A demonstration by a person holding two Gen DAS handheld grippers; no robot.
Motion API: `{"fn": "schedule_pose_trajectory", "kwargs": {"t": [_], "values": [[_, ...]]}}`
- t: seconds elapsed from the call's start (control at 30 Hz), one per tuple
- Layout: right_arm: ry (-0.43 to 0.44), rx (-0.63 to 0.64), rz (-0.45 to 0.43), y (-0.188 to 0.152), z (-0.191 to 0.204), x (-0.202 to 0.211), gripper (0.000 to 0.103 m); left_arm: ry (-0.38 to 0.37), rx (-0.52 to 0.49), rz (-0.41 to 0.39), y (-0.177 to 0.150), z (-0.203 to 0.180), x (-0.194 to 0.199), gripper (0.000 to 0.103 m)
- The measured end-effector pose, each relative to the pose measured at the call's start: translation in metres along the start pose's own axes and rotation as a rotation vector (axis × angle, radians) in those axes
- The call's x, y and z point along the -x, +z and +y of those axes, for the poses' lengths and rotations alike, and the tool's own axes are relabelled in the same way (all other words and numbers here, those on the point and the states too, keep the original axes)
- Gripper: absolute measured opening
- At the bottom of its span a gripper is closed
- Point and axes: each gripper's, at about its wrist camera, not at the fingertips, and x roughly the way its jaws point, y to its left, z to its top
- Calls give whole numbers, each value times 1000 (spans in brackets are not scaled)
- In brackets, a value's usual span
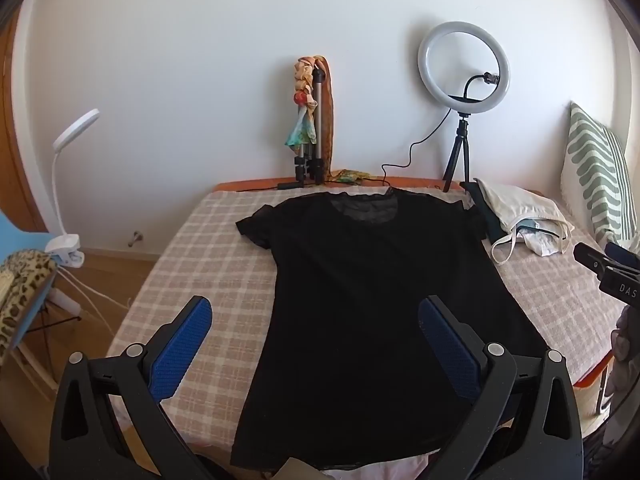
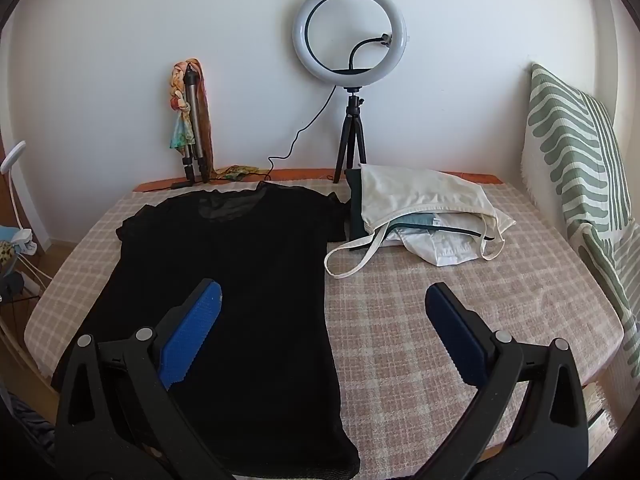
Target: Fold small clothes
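A black T-shirt [image 1: 360, 300] lies flat and unfolded on the checked table cloth [image 1: 188, 264], collar toward the wall. It also shows in the right wrist view [image 2: 240, 280]. My left gripper [image 1: 316, 312] is open and empty, held above the shirt's lower half near its left edge. My right gripper [image 2: 324, 300] is open and empty above the shirt's right lower edge; its tip shows at the right edge of the left wrist view [image 1: 600, 264].
A white tote bag [image 2: 420, 208] with clothes lies at the back right beside the shirt's sleeve. A ring light on a tripod [image 2: 350, 48], a folded tripod with a scarf [image 2: 192, 120] and a cable stand along the wall. A striped cushion [image 2: 576, 152] stands at the right.
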Motion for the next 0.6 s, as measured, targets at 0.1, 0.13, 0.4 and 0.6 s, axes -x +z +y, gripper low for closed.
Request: {"fn": "schedule_pose_trajectory", "kwargs": {"t": [0.1, 0.13, 0.4, 0.6], "values": [[-1, 0, 0, 0, 0, 0, 103, 0, -1, 0, 0, -1, 0, 103], [-2, 0, 0, 1, 0, 0, 103, 2, 0, -3, -1, -1, 0, 103], [0, -1, -1, 1, 1, 1, 103, -1, -5, -8, -1, -1, 2, 103], [-1, -2, 1, 1, 2, 0, 103, -1, -4, -8, 0, -2, 2, 103]]}}
